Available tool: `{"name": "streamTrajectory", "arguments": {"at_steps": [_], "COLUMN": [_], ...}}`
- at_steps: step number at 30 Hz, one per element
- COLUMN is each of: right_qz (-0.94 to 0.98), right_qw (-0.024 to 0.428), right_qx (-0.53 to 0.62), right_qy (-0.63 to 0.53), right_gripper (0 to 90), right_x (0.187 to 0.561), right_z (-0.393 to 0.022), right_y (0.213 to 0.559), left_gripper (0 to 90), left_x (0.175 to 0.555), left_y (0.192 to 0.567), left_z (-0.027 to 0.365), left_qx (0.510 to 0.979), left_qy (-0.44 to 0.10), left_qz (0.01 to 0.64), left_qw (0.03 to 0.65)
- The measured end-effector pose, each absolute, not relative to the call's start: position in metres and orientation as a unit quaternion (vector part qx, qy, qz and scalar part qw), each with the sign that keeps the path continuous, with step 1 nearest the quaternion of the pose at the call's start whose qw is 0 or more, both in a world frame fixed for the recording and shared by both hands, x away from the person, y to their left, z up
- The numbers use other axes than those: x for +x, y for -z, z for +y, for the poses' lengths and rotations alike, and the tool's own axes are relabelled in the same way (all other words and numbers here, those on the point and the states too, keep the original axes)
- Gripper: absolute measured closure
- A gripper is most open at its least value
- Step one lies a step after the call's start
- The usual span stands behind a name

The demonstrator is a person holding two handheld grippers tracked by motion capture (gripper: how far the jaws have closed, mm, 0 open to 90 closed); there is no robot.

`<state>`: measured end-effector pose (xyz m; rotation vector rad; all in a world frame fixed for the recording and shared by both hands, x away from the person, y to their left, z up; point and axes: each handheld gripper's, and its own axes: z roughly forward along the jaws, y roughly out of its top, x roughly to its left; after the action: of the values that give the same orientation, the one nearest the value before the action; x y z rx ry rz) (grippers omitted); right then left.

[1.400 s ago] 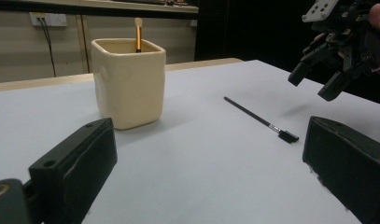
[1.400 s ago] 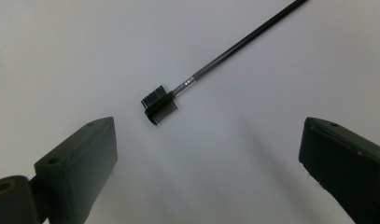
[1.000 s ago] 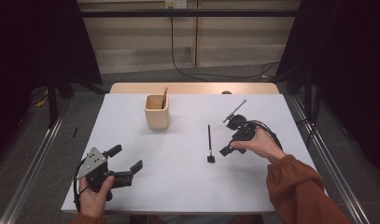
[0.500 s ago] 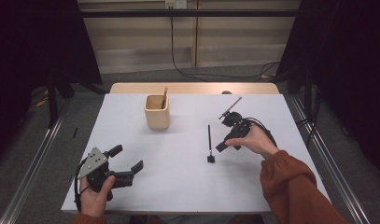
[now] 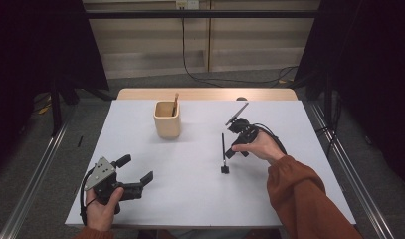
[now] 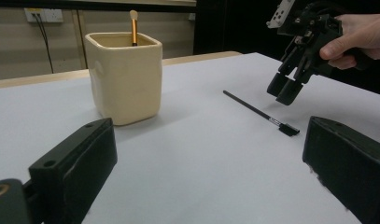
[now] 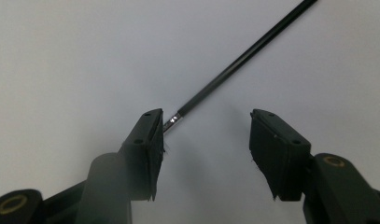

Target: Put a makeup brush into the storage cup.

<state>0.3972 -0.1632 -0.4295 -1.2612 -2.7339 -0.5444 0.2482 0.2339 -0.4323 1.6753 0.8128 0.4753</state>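
Right gripper (image 5: 230, 153) moved toward brush (image 5: 223, 152), tilted down, jaws closing, seemingly ungripped.

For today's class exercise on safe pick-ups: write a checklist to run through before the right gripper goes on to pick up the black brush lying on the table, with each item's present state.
1. Black brush lies flat on the white table, free of other things: ok.
2. Right gripper is over the brush: ok.
3. Brush centred between its jaws: not ok; in the right gripper view it runs behind one jaw. The jaws have just been closing, nothing gripped yet.
4. Pads touching the brush: cannot tell.
5. Cup upright, with a brush in it: ok.
6. Left gripper open, well away: ok.
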Motion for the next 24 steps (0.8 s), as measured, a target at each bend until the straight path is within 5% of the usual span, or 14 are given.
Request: {"name": "streamTrajectory", "arguments": {"at_steps": [24], "right_qz": [-0.893], "right_qw": [0.039], "right_qx": [-0.427], "right_qy": [0.135], "right_gripper": [51.4], "right_x": [0.408], "right_z": [-0.141], "right_y": [0.446], "left_gripper": [3.0], "left_x": [0.248], "left_y": [0.433], "left_z": [0.234], "left_qx": [0.716], "left_qy": [-0.203], "left_qz": [0.346], "left_qw": [0.571]}}
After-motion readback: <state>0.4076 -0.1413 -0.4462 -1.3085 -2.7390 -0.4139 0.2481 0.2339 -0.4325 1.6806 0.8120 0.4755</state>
